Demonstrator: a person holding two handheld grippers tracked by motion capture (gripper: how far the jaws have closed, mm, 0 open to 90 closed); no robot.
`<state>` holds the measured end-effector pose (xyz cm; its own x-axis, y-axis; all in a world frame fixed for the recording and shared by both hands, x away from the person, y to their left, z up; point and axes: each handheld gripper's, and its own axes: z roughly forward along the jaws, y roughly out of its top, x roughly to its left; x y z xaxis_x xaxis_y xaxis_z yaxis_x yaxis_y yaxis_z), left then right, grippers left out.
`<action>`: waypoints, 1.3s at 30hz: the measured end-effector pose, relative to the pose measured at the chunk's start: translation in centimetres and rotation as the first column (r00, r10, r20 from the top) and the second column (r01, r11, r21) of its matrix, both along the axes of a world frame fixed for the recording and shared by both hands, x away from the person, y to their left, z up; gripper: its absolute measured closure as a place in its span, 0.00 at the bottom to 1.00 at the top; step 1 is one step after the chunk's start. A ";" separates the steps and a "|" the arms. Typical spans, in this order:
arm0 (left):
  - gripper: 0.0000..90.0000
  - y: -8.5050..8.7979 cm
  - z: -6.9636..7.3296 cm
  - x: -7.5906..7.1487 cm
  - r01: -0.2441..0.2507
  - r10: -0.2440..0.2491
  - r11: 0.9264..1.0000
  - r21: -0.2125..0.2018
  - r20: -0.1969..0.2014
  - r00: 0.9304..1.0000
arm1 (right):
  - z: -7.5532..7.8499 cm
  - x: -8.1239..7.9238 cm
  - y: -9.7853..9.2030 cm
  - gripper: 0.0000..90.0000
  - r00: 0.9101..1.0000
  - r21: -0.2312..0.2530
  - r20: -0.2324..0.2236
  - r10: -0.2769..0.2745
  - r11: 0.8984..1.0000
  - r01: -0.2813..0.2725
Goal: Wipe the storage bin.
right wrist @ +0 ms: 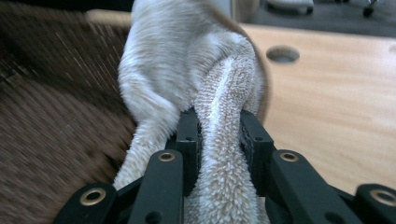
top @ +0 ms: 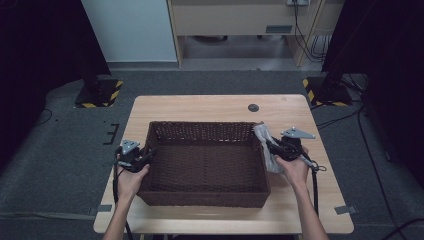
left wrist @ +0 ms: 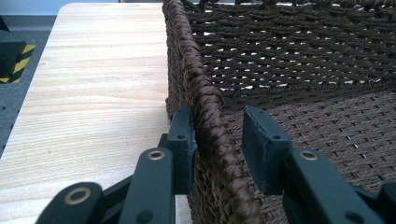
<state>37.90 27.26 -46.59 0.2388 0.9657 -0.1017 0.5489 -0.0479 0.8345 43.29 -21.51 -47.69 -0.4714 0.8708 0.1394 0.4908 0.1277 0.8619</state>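
Observation:
A dark brown woven basket stands on the middle of the wooden table. My left gripper straddles its left rim. One pad lies against the outside of the rim, while the other pad stands off from it inside the basket, so the jaws are open. At the basket's right rim my right gripper is shut on a whitish terry towel. The towel bunches between the pads and hangs a little above the basket edge.
A round cable hole sits in the tabletop behind the basket, also seen as the hole in the right gripper view. Bare wood lies left of the basket. Dark stands with striped bases flank the table on grey carpet.

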 end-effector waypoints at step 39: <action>0.64 0.9 2.5 -2.1 0.078 -0.078 0.997 0.020 0.007 0.997 | 1.7 -3.3 -0.9 0.82 0.999 0.064 0.028 0.018 0.998 -0.020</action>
<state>35.78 28.15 -44.08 0.3142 0.9459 -0.0808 0.5364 -0.1067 0.8372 40.01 -22.43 -45.97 -0.4924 0.8512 0.1814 0.4647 0.0809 0.8818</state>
